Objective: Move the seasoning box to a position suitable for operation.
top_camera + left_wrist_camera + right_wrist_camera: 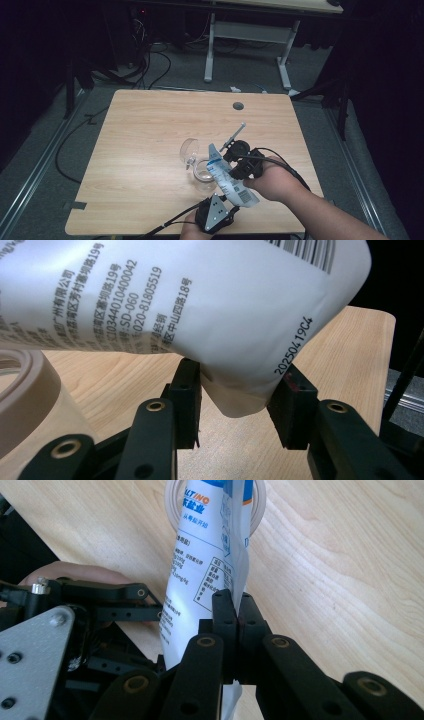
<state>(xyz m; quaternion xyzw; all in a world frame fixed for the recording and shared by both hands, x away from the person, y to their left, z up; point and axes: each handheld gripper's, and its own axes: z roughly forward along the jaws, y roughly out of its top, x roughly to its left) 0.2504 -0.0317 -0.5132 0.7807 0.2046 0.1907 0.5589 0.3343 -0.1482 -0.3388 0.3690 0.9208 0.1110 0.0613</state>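
A pale wooden table (145, 150) stands in a dark room with cables on grey floor. The right gripper (235, 611) pinches a white pouch (229, 177) above a glass jar (202, 175); the left gripper (235, 395) clasps its bottom corner.

wood table (140, 150) w/ grommet hole (238, 106); white desk frame (248, 37) behind.

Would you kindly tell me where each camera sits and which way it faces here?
High view: above the person's side, looking forward and down on the table; forearms, left hand-held gripper, right hand-held gripper.
Left gripper view: rides the left hand-held gripper, looking along its jaws at the bag's bottom corner.
Right gripper view: rides the right hand-held gripper, looking down the bag toward the glass jar; its jaws pinch the bag's edge.
All views share the white bag.
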